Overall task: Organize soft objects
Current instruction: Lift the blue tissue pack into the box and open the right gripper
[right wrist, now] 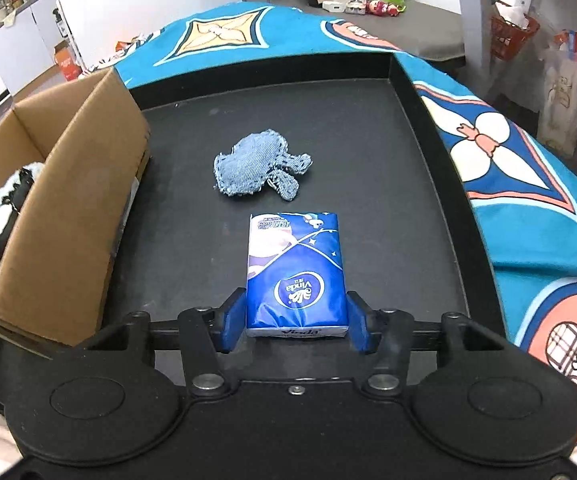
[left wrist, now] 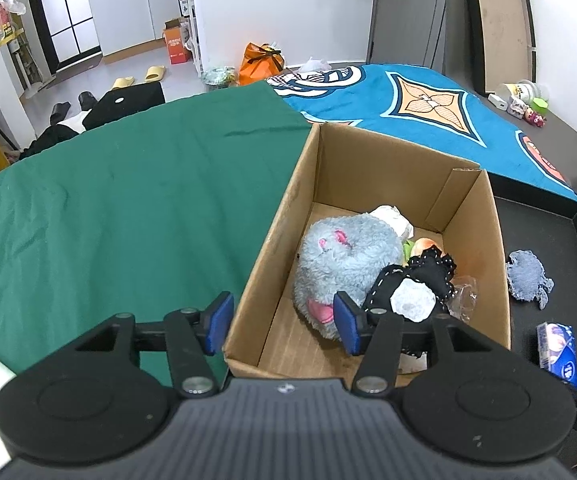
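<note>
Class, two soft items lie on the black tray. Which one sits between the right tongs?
The blue Vinda tissue pack sits between the right tongs, whose jaws flank its near end. The frayed blue denim toy lies farther off, ungrasped.

Green cloth (left wrist: 120, 200), blue patterned blanket (left wrist: 428, 104), orange bag (left wrist: 260, 62), yellow slippers (left wrist: 154, 74), small figurines (right wrist: 380, 5)

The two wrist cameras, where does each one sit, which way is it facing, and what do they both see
Left wrist: on the left gripper, facing the cardboard box holding a grey plush; its blue fingers show, spread.
Right wrist: on the right gripper, facing the black tray; its fingers flank the tissue pack near a denim toy.
Shared: box, tray, tissue pack, denim toy, blue patterned cloth.
</note>
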{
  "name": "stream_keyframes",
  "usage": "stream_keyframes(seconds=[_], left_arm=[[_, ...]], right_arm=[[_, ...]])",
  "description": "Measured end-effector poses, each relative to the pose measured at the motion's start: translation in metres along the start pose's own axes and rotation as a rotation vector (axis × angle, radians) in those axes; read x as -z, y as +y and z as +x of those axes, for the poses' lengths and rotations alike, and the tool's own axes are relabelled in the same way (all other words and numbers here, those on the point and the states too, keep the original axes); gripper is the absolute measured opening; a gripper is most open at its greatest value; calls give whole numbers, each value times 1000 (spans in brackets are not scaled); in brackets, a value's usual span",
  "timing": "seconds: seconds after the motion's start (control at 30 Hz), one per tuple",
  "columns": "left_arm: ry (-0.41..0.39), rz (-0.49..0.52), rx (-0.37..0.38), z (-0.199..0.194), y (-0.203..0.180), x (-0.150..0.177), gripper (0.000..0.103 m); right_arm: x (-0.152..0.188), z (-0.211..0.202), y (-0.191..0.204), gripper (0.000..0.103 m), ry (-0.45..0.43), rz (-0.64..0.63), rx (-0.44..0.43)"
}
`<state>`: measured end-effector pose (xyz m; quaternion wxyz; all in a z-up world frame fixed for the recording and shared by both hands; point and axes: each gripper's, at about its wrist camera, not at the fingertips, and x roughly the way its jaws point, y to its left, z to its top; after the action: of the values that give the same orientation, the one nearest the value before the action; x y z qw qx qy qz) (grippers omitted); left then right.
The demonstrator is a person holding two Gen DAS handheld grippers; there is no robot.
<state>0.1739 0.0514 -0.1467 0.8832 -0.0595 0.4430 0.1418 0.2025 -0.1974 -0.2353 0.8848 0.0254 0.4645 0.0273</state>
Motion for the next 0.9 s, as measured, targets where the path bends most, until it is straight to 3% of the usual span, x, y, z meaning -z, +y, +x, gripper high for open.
stream_keyframes(seconds=[0.47,0.9], left_arm=[[-20,-20,20,-8,10,-1,53],[-41,-69,78,-16,31,-6,53]], right_arm=[[-14,-47,1,51,-106,11,-40],[-33,-85,29,51,-200,-34,-93]])
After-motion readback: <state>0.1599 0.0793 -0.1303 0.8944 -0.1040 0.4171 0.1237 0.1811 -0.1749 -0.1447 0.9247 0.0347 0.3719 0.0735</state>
